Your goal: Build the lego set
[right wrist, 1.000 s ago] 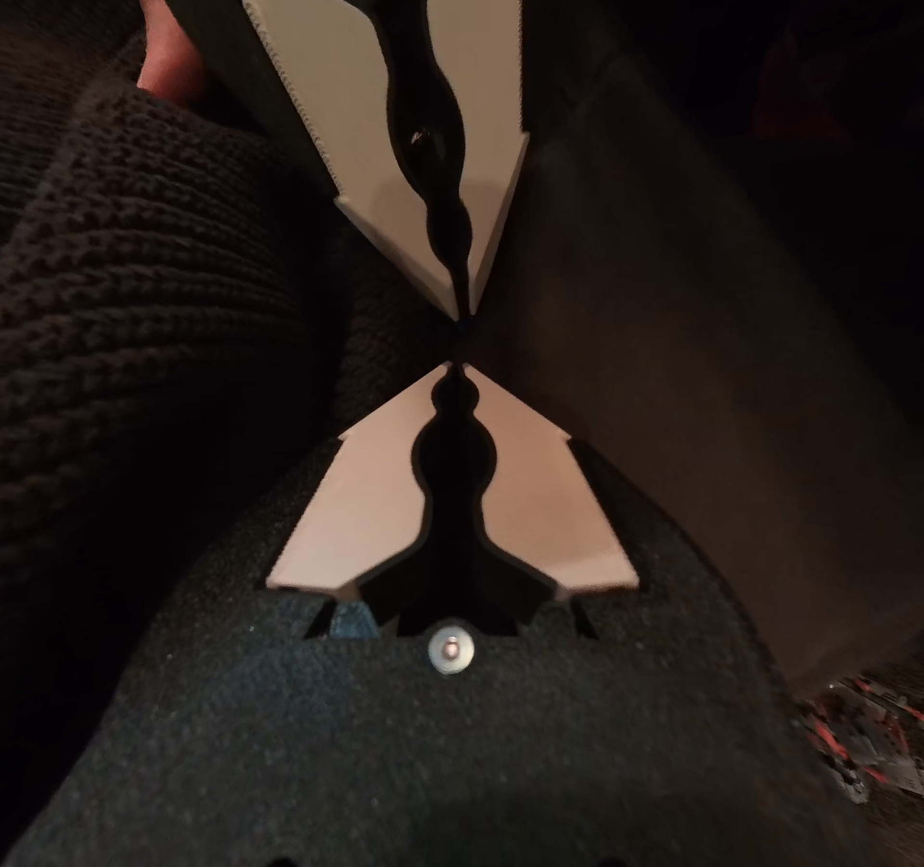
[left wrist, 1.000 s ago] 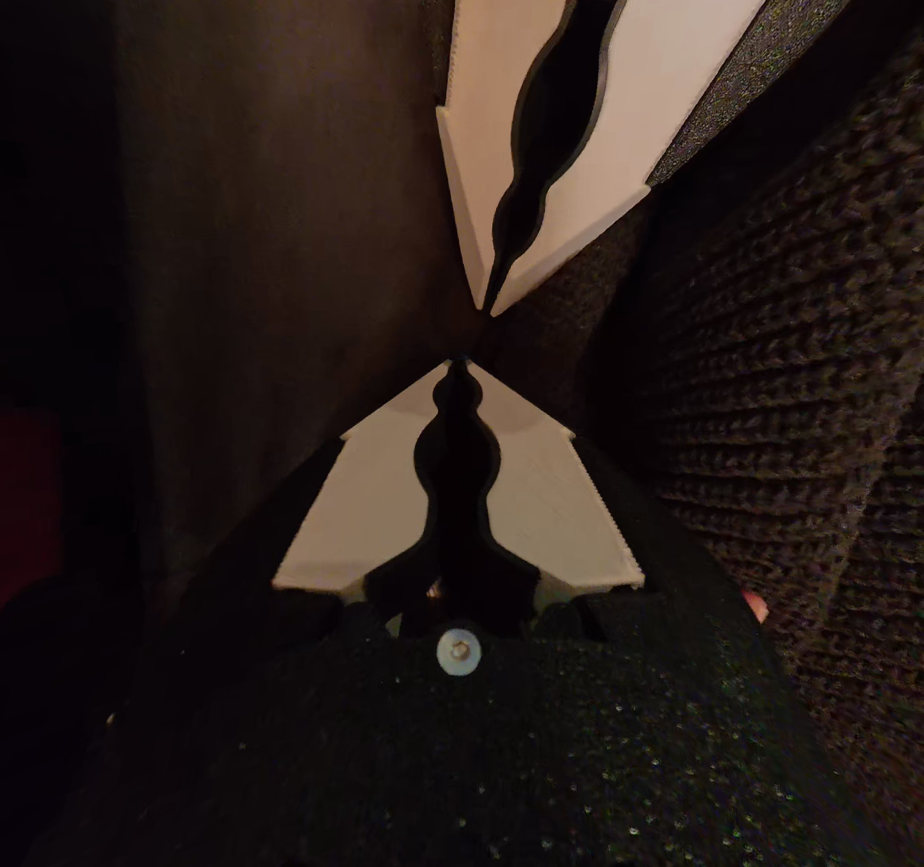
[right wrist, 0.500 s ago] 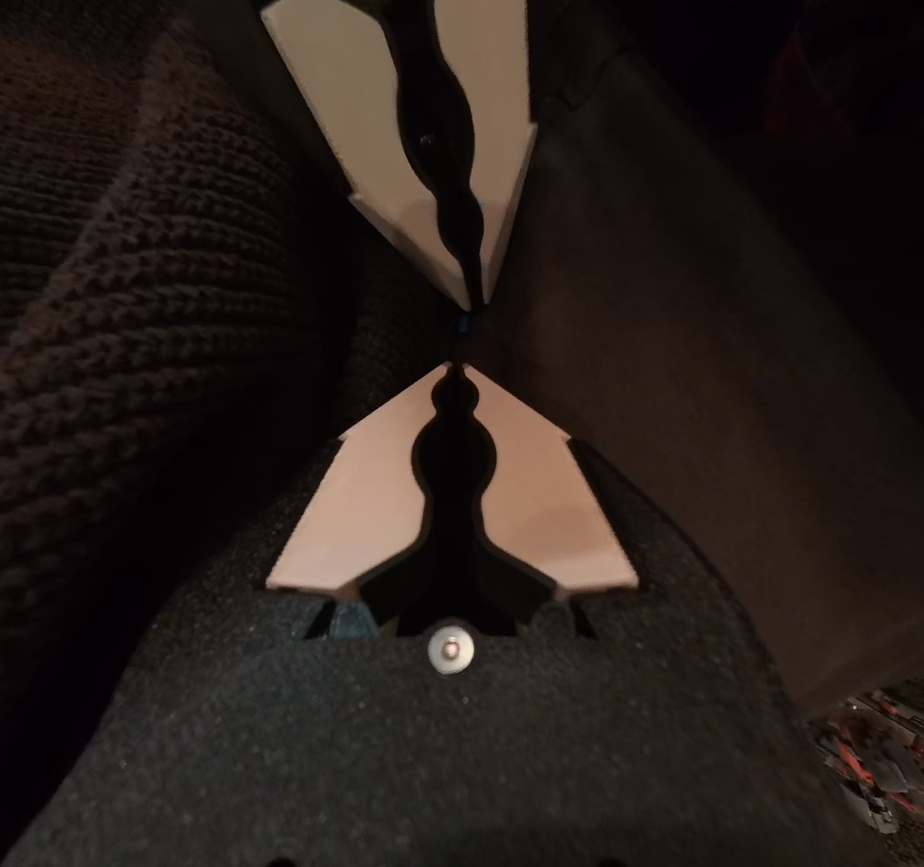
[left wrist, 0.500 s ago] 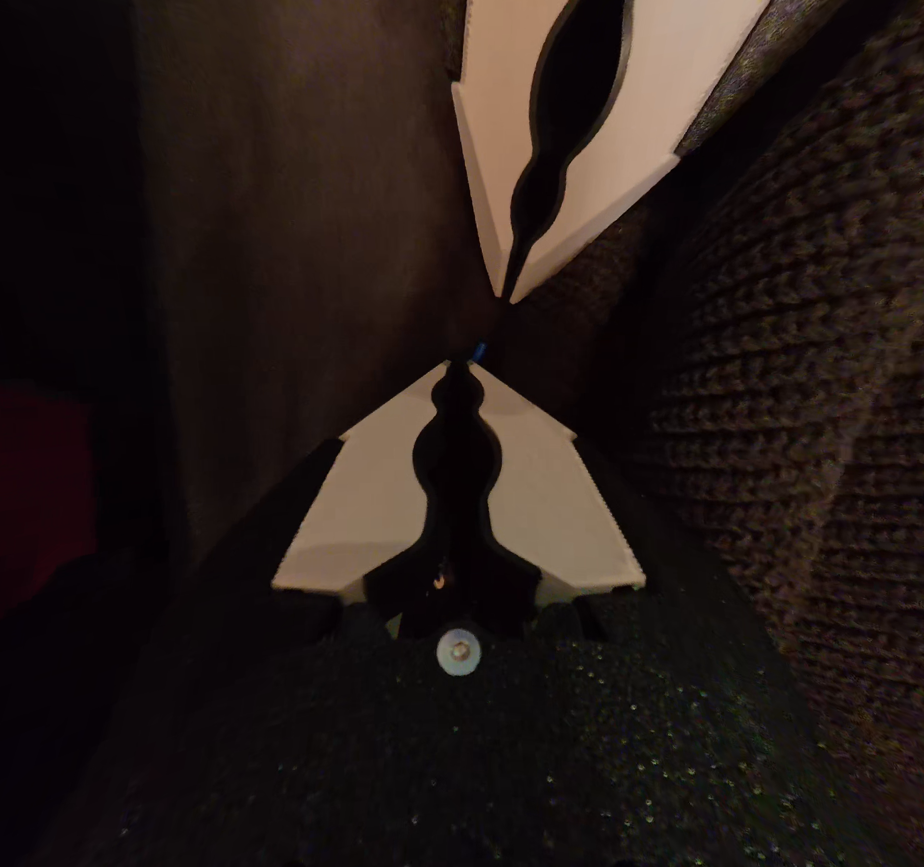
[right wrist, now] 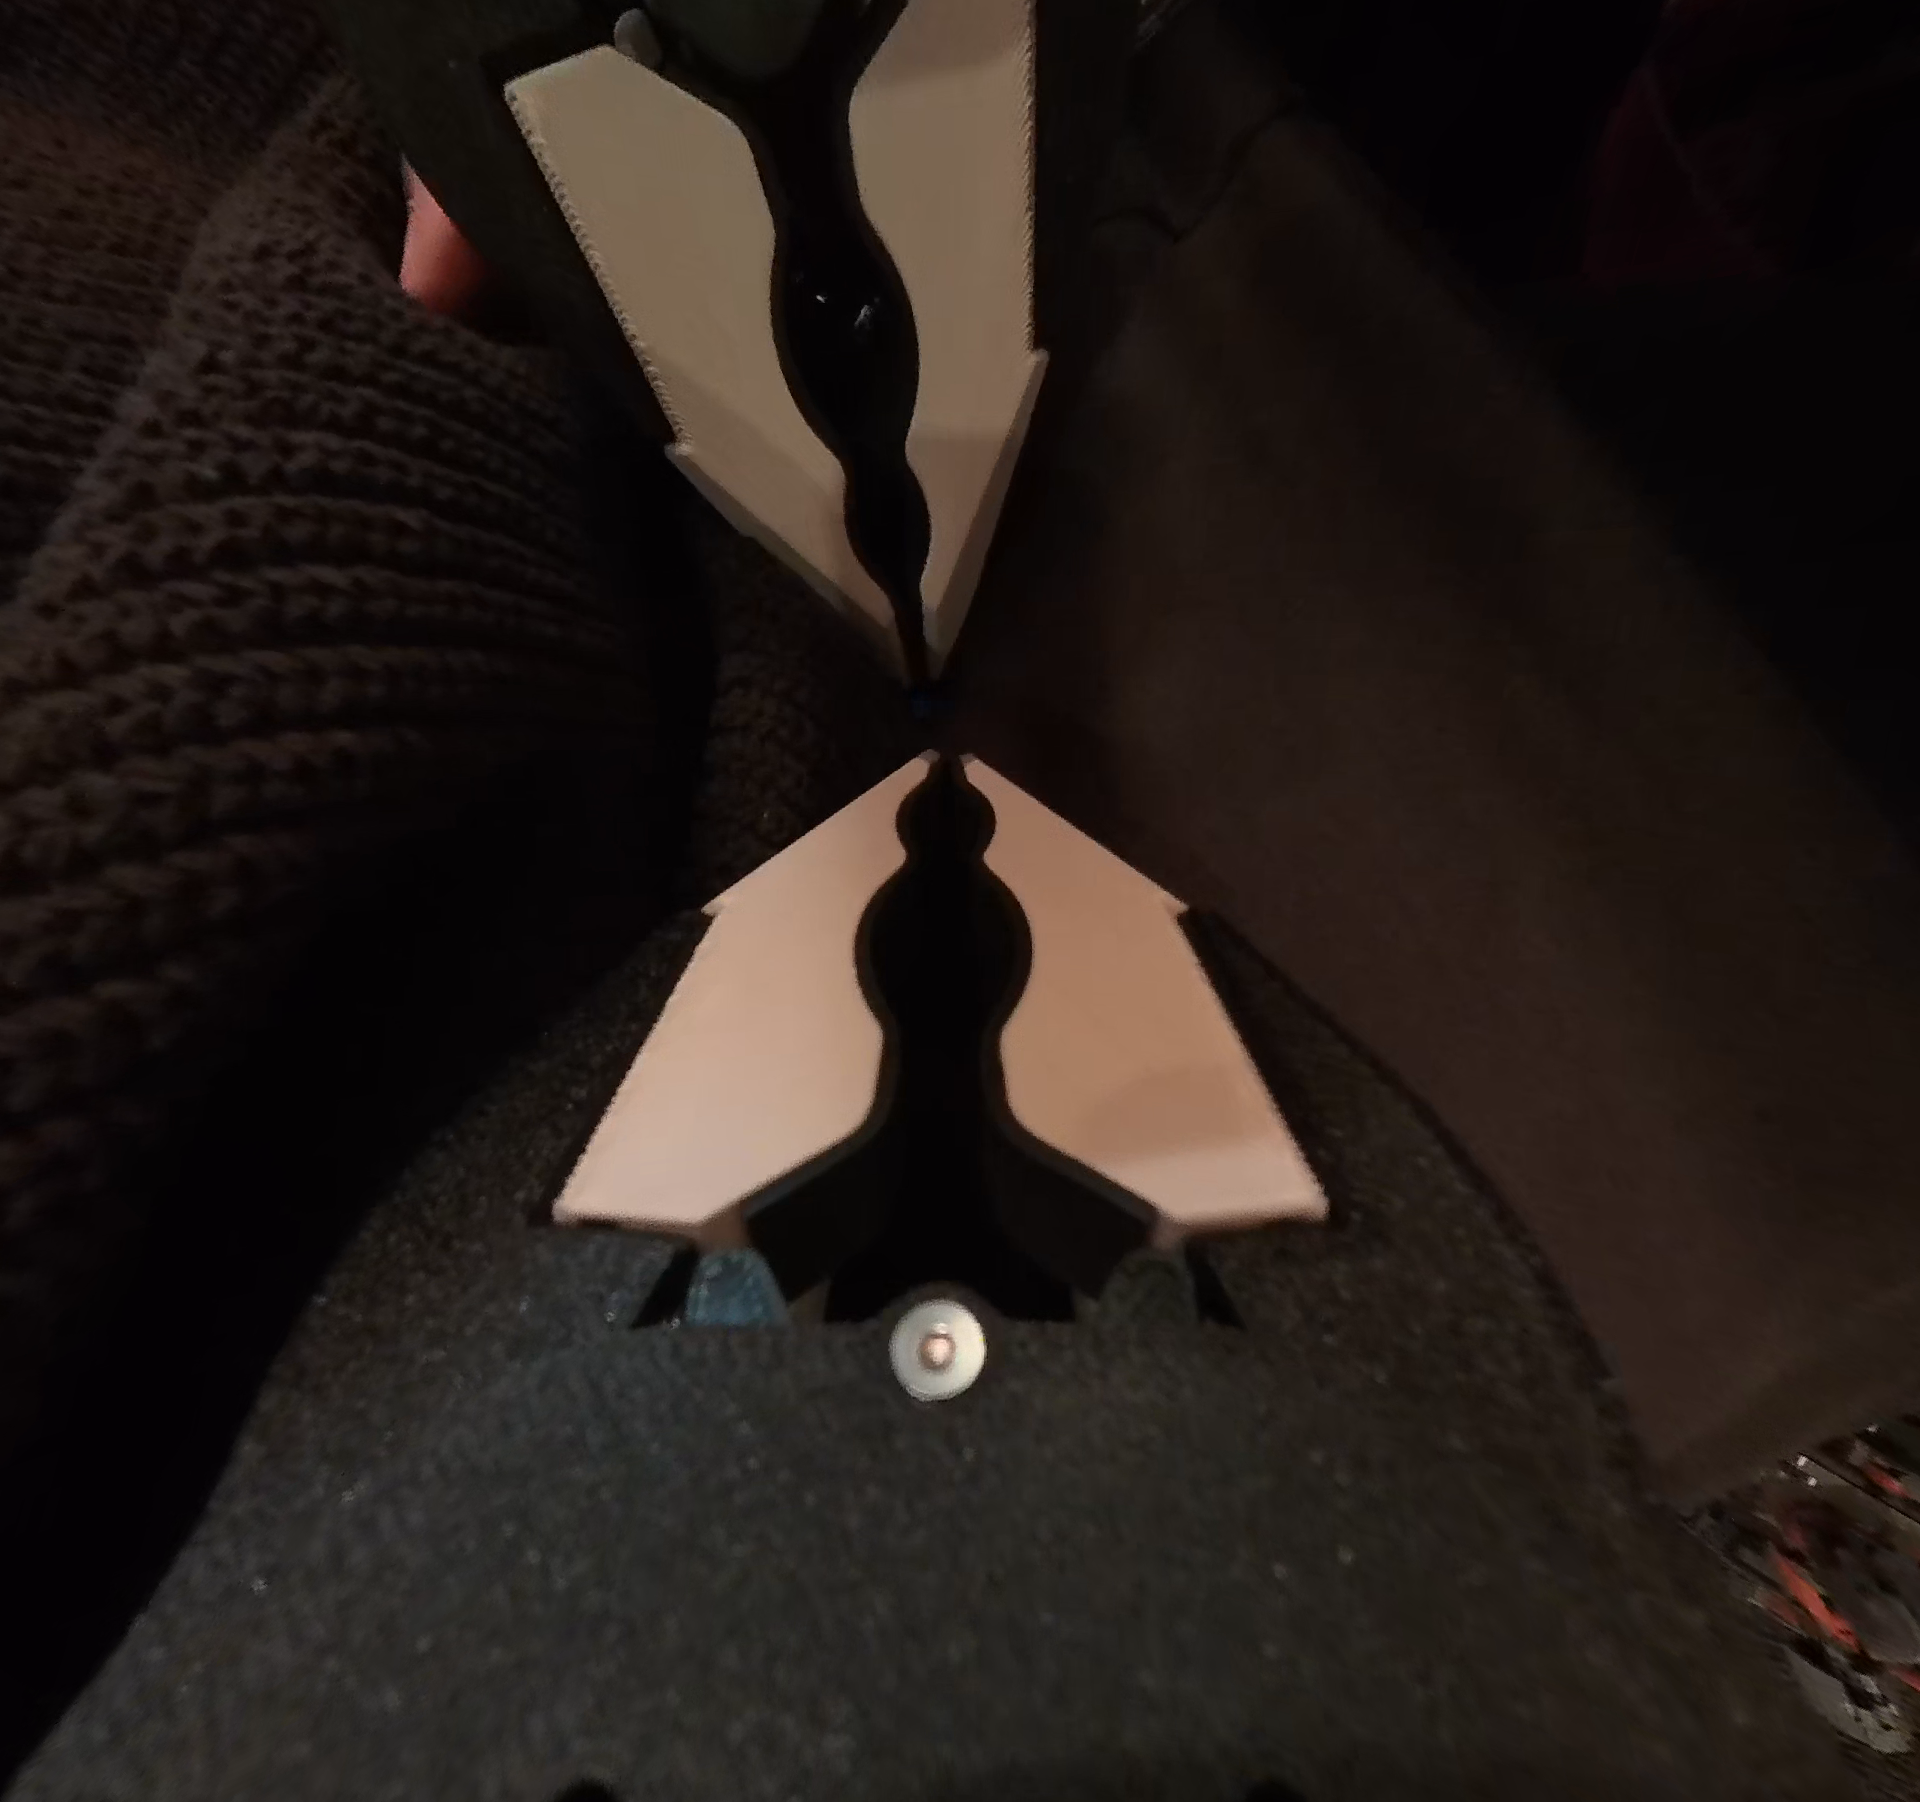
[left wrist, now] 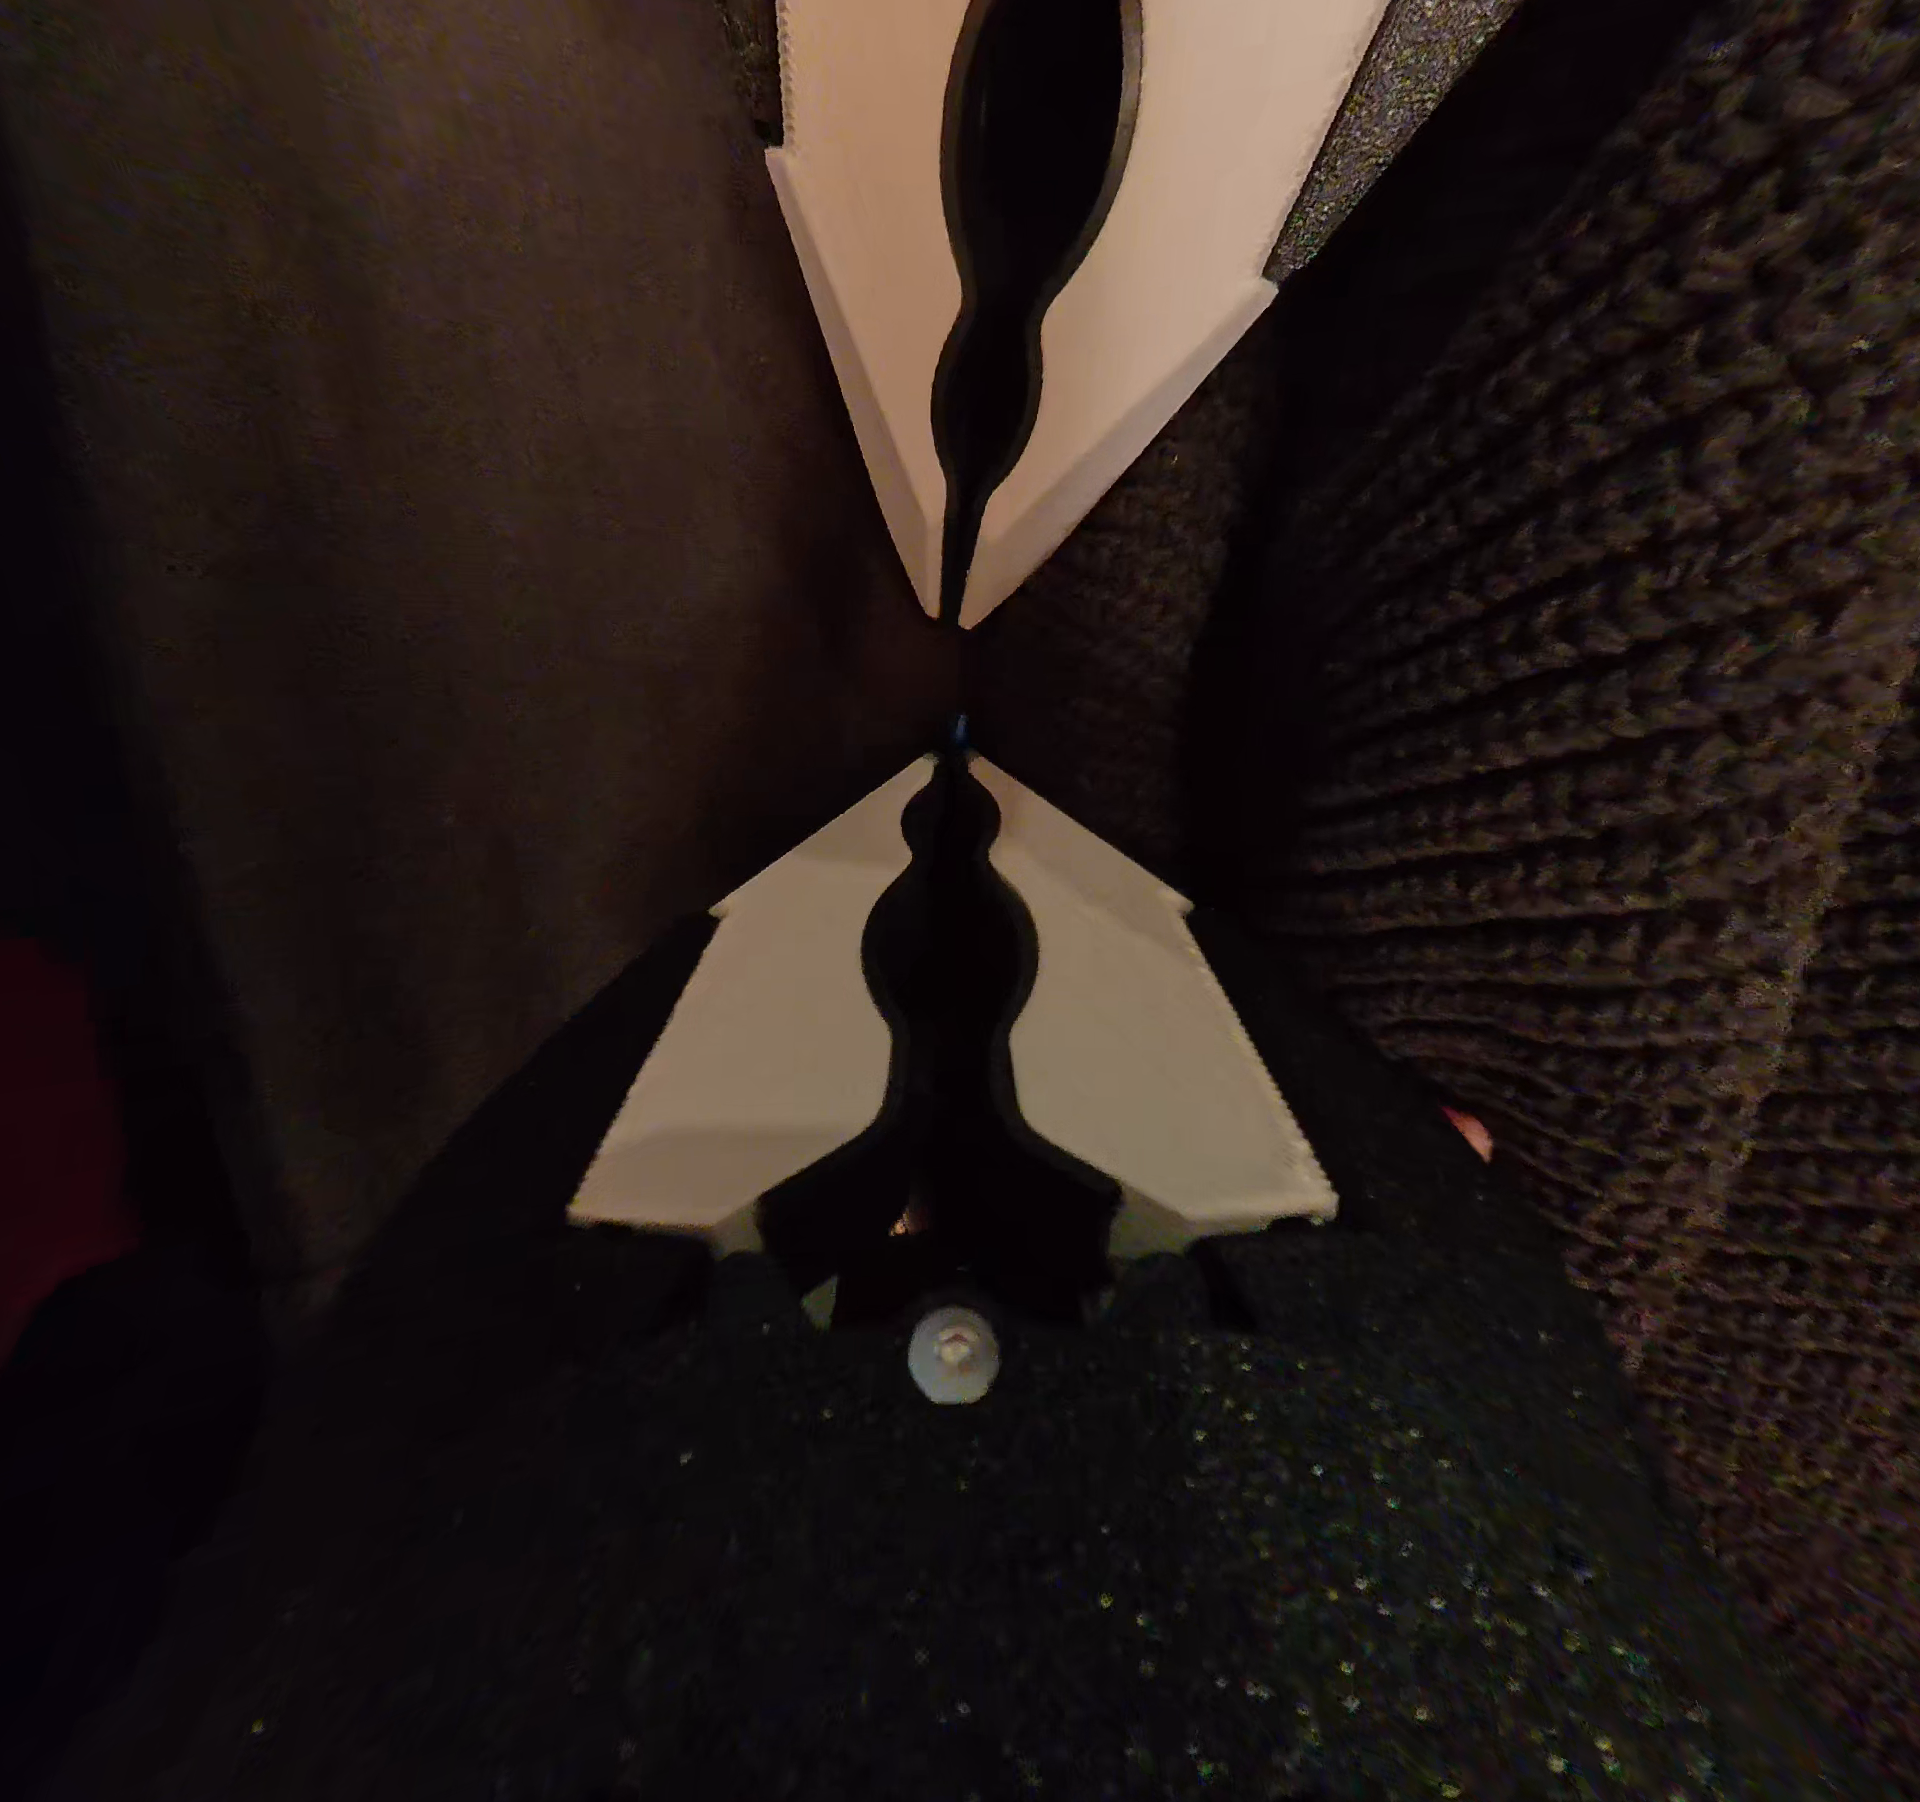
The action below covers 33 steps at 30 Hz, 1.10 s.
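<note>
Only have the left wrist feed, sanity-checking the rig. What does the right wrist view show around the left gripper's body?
Observer: A fingertip shows beside the black body of the left gripper, just above a dark knit sleeve.
Operator: Anything at the right gripper's base?
Observer: On the right gripper, a small blue piece sits in a slot under its left-hand finger, beside the screw.
Operator: And bottom right of that view?
Observer: A red-and-grey patterned patch below the brown fabric; too blurred to identify.
</note>
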Available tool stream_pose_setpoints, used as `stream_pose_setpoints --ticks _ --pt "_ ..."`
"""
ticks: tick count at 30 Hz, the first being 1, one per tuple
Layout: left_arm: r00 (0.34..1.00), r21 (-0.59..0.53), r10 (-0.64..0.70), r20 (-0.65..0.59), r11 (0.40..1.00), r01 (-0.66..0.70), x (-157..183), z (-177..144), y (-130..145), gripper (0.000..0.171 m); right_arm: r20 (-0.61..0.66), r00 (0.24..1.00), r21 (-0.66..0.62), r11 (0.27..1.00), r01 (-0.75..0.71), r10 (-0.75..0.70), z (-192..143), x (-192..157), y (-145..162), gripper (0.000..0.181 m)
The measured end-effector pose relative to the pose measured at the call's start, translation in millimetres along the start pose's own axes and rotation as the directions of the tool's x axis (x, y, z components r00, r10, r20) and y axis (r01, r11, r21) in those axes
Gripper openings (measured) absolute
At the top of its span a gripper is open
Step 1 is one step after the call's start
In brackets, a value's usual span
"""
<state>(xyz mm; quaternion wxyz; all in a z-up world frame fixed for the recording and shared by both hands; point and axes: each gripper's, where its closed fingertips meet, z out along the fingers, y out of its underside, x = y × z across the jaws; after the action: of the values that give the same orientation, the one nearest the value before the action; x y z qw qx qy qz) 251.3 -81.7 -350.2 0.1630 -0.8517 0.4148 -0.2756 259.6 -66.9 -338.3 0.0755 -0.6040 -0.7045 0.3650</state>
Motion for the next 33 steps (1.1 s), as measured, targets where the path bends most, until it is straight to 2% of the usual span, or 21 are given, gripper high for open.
stream_pose_setpoints --ticks 6,12,16,19,25,30,33 --pt "0.992 -0.029 0.034 0.119 0.999 -0.031 -11.5 7.9 0.7 0.001 -0.006 1.000 -0.019 1.000 0.020 -0.020 0.5 -0.4 2.2 0.000" --pt "0.987 -0.010 0.064 0.149 0.998 -0.064 -15.9 9.5 -3.7 0.001 -0.005 1.000 -0.013 1.000 0.014 -0.015 -0.2 0.0 2.1 0.000" --pt "0.991 -0.036 0.062 0.118 0.998 -0.058 -14.6 9.2 -2.6 0.001 -0.003 1.000 -0.011 1.000 0.012 -0.012 -0.5 -0.2 2.0 0.000" --pt "0.995 -0.059 0.040 0.092 0.998 -0.034 -15.8 4.6 -1.7 0.002 -0.002 1.000 -0.004 1.000 0.007 -0.007 -0.9 0.0 1.2 0.000" --pt "0.991 -0.014 -0.006 0.133 1.000 0.007 -19.6 -6.0 2.6 0.004 0.003 1.000 0.003 1.000 0.001 -0.001 -1.2 0.6 0.8 0.000" --pt "0.972 0.008 0.039 0.234 0.999 -0.042 -22.2 -19.8 2.1 0.004 0.011 1.000 0.007 1.000 0.000 0.000 -1.8 -2.3 0.2 0.000" --pt "0.972 0.022 0.050 0.229 0.998 -0.056 -16.5 -26.8 1.9 0.005 0.010 1.000 0.002 1.000 0.006 -0.006 -2.6 -5.6 0.8 0.000"
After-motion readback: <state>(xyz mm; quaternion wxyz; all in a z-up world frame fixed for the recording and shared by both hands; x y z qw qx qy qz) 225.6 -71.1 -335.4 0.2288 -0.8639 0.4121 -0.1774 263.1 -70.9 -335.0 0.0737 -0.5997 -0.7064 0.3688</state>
